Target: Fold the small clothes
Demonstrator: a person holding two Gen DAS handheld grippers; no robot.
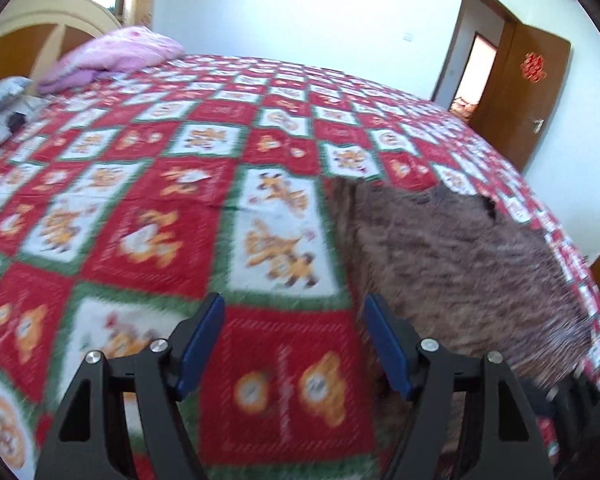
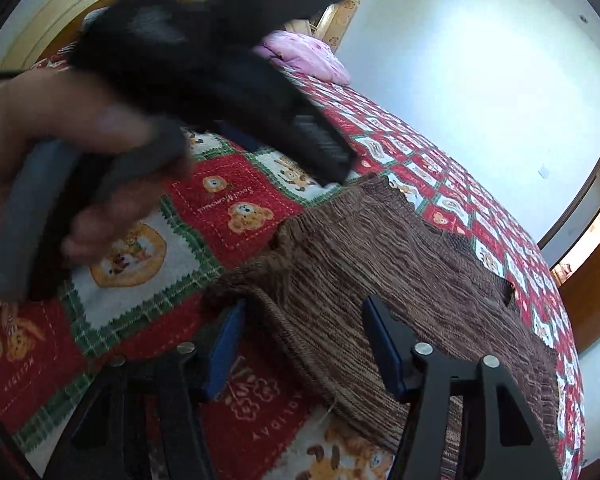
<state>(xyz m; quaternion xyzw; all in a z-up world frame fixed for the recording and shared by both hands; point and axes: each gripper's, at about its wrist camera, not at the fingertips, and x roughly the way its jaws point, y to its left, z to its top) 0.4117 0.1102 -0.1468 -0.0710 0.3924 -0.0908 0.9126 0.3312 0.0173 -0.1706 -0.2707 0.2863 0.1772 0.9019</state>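
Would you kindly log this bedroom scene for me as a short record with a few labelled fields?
surface: bed with a red, white and green bear-print bedspread
garment: brown knit garment lying spread out on the bedspread
left gripper: jaws open over the bedspread, just left of the garment's edge, nothing between them
right gripper: jaws open, over the garment's near edge, not pressing on it
hand: wrapped round the left gripper's handle, seen in the right wrist view
background: pink pillow near the headboard; brown door open

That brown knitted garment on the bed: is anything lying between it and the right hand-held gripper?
Nothing visible does. The right hand-held gripper hangs open directly over the edge of the brown knitted garment, with only the bear-print bedspread around it.
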